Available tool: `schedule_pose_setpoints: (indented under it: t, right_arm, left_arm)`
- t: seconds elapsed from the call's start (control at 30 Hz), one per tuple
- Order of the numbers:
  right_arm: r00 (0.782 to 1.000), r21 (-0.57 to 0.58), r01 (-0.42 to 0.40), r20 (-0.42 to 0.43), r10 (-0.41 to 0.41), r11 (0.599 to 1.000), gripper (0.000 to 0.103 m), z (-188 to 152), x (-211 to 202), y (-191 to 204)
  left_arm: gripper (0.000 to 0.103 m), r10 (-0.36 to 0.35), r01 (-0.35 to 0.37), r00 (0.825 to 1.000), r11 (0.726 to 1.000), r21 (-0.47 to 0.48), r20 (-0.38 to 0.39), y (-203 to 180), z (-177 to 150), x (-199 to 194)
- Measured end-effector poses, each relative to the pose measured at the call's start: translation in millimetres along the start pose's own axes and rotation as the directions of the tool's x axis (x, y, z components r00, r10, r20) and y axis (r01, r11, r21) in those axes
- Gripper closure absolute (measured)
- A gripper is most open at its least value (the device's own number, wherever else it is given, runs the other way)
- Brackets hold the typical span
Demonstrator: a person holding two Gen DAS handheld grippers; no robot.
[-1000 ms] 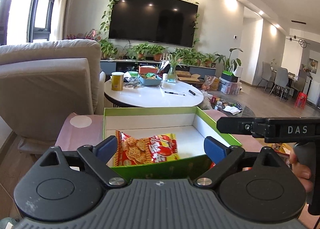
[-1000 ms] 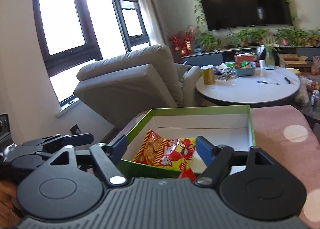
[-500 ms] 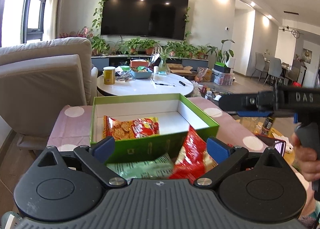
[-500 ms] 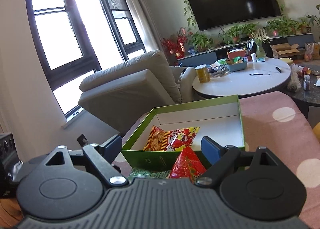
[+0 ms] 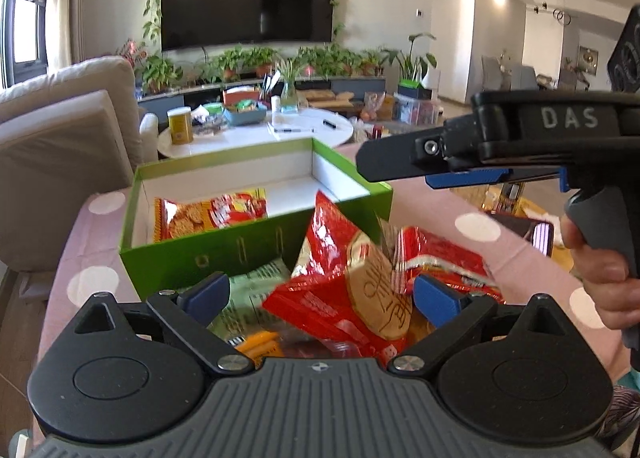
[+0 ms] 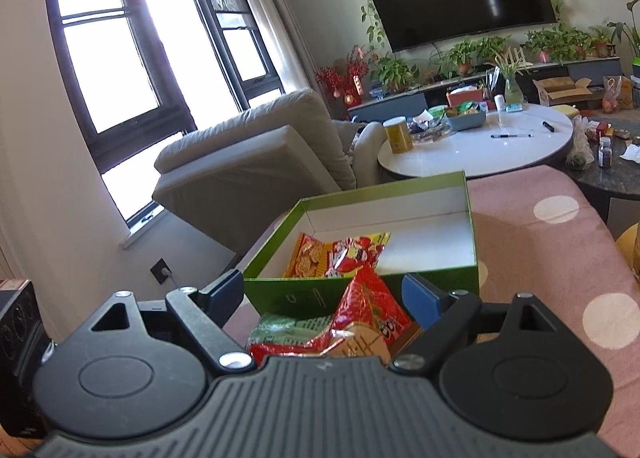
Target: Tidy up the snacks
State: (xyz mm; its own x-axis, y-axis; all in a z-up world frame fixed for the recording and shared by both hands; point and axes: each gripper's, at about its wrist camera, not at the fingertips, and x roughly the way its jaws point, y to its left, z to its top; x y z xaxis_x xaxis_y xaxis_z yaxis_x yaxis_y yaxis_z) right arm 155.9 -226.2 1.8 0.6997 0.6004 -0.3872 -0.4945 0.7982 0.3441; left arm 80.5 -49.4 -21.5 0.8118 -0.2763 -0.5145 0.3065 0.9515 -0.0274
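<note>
Pink polka-dot cloth (image 5: 476, 226) covers the surface where the work sits, with a white round table (image 6: 480, 154) and a pale sofa (image 6: 256, 150) beyond it. On the cloth stands the green box (image 5: 208, 254), its white inside mostly bare; one biscuit packet (image 5: 208, 214) lies flat against its near-left corner. A second ago both cameras looked almost straight into the box and only that packet showed; now both have drawn back and lower, and a loose heap outside the box's near wall fills the foreground. That suggests one item is stowed and the next pick is being lined up.

Topmost in the heap is a red snack bag (image 5: 344, 282), standing tilted, with a green packet (image 5: 252, 290) beside it on the left and another red packet (image 5: 440, 258) to the right. The left gripper (image 5: 320, 294) is spread wide and empty, its blue pads either side of the red bag. The right gripper (image 6: 322, 292) is likewise wide and holds nothing, hovering just over the same heap. Which tool will take the bag is unclear.
</note>
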Motion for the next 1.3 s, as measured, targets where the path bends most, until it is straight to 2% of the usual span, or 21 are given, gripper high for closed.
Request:
schedule_pose_setpoints:
  t: [0.4,0.5,0.57,0.77,0.93,1.13,1.3]
  right_arm:
    - [0.999,0.025,0.011,-0.037,-0.010,1.000,0.008,-7,7,-9]
    - [0.999,0.028,0.011,-0.044,-0.010,1.000,0.008,-8,8,-9]
    - [0.999,0.027,0.010,-0.047,-0.009,1.000,0.008,-9,8,-9]
    - [0.998,0.038,0.018,-0.054,-0.016,0.999,0.008,-9,9,-12]
    - [0.997,0.040,0.015,-0.070,-0.013,0.999,0.008,-11,14,-11]
    - [0.995,0.022,-0.003,-0.096,0.005,1.000,0.008,-8,24,-12]
    - [0.990,-0.003,-0.007,-0.138,0.006,1.000,0.008,-7,41,-10]
  left_arm:
    - [0.005,-0.004,0.003,0.999,1.000,-0.029,-0.042,-5,1,29]
    - [0.015,-0.005,0.003,0.998,0.999,-0.037,-0.063,-3,-1,33]
    - [0.018,0.028,-0.031,0.996,0.999,-0.041,-0.084,1,-3,35]
    - [0.018,0.055,-0.070,0.995,0.982,-0.176,-0.085,28,-8,27]
    - [0.018,0.108,-0.118,0.992,0.975,-0.187,-0.060,32,-9,17]
    - [0.015,0.134,-0.142,0.989,0.974,-0.177,-0.055,33,-11,9]
    - [0.014,0.114,-0.123,0.992,0.975,-0.187,-0.058,36,-14,9]
